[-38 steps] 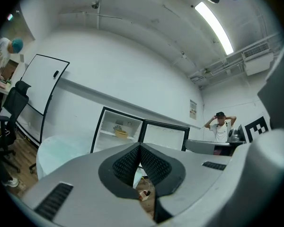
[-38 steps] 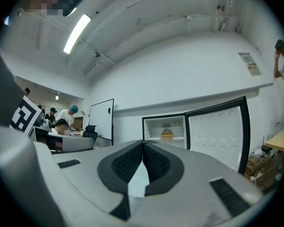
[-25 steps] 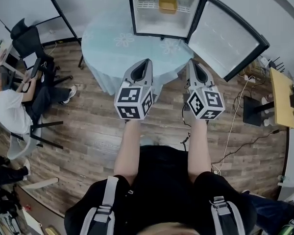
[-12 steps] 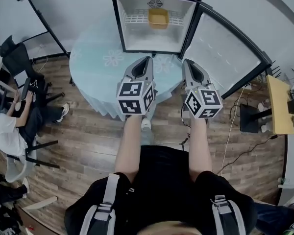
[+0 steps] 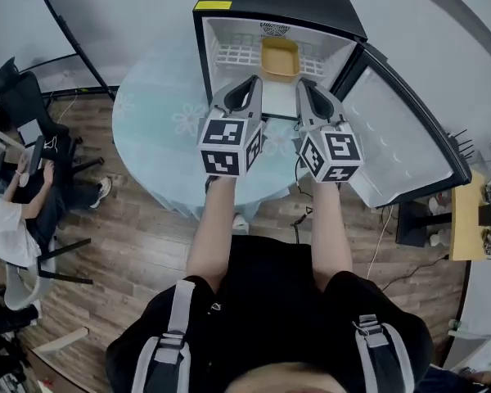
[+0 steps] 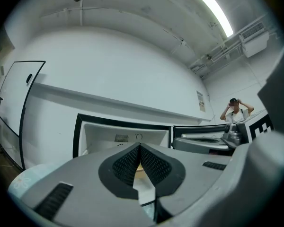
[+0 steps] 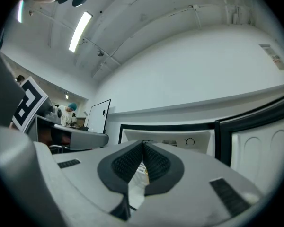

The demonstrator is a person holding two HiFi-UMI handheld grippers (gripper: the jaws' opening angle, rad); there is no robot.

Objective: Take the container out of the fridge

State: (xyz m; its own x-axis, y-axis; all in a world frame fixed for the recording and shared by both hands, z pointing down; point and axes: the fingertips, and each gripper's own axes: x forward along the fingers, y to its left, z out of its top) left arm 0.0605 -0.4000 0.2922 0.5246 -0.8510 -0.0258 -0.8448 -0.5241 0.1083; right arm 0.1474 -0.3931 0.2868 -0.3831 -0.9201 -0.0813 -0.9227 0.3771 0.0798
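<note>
– Wood-plank floor [image 5: 139,244] below, a round pale table [image 5: 151,113] on it, and a small black fridge [image 5: 278,2] standing on that table. Its door [image 5: 401,150] is swung wide, off to the right of both tools.
– And the container?
– The yellow container [image 5: 280,59] sits on the white wire shelf [image 5: 233,56] in the upper part of the fridge. It is just ahead of the tips, between the two tools (from the head view it fills the gap between them).
– How does the left gripper stand?
– The left gripper [image 5: 251,80] points at the open fridge. Its ribbed pads [image 6: 128,162] are pressed together with nothing between them.
– The right one?
– The same. The right gripper [image 5: 304,83] is level with the left and just beside it, pads [image 7: 156,162] closed on each other, empty. Whether either tip touches the container I cannot tell.
– Anyone else around?
– A seated person [image 5: 8,228], well off to the left of the left gripper.
</note>
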